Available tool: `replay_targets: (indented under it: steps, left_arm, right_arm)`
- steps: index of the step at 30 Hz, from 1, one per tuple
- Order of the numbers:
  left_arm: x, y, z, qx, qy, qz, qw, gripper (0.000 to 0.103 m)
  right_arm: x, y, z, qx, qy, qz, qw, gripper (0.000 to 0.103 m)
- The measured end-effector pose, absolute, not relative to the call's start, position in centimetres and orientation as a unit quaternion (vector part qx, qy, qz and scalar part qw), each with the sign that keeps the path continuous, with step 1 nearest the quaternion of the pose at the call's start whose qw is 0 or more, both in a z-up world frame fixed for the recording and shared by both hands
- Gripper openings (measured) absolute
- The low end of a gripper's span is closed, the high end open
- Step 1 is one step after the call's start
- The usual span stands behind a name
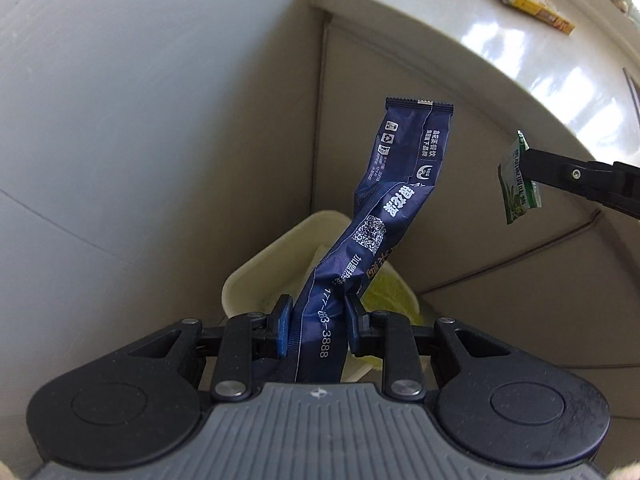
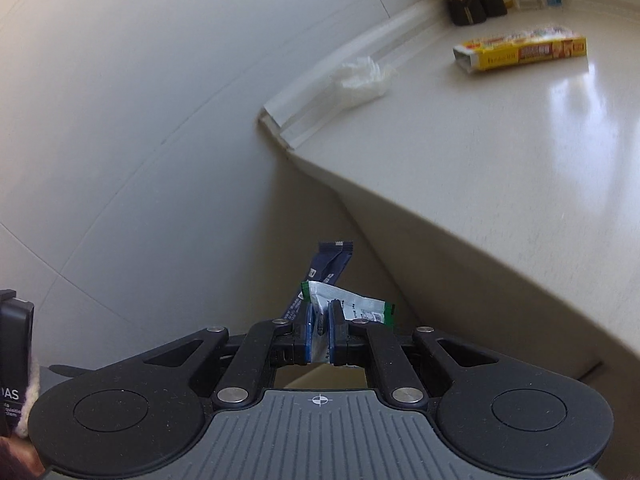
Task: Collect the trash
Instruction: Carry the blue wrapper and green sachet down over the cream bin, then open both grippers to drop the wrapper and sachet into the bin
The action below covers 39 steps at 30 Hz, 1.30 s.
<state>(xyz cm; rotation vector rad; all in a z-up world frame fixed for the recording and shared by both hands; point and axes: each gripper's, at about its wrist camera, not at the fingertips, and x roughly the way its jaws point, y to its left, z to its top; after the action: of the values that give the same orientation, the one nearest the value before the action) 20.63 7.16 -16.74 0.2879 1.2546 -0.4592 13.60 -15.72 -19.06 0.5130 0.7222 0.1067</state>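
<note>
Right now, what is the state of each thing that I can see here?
Left gripper: shut on blue wrapper.
Right gripper: shut on green packet.
Bin: open, below the blue wrapper.
Yellow box: lying on counter, end open.
Tissue: crumpled.

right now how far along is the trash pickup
Midway. Done: both wrappers are off the counter. In hand: left tongs grip a blue wrapper above the bin; right tongs pinch a green-and-white packet. Left: drop both, then the crumpled tissue and yellow box on the counter.
</note>
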Motion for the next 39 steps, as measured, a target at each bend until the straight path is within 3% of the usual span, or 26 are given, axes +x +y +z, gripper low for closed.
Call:
replay_targets:
  steps: [20, 35, 39]
  left_arm:
    - [21.4, 7.6, -30.0, 0.226, 0.664, -0.144, 0.699, 0.025]
    - [23.0, 7.2, -34.9, 0.230, 0.689, -0.120, 0.677, 0.025]
    - [22.9, 7.0, -35.0, 0.226, 0.683, -0.126, 0.682, 0.033]
  right_arm:
    - [15.5, -13.6, -32.1, 0.320, 0.463, 0.012, 0.826, 0.003]
    - [17.3, -12.1, -34.2, 0.300, 0.485, 0.005, 0.822, 0.007]
    - [17.5, -11.7, -33.5, 0.289, 0.485, 0.001, 0.825, 0.011]
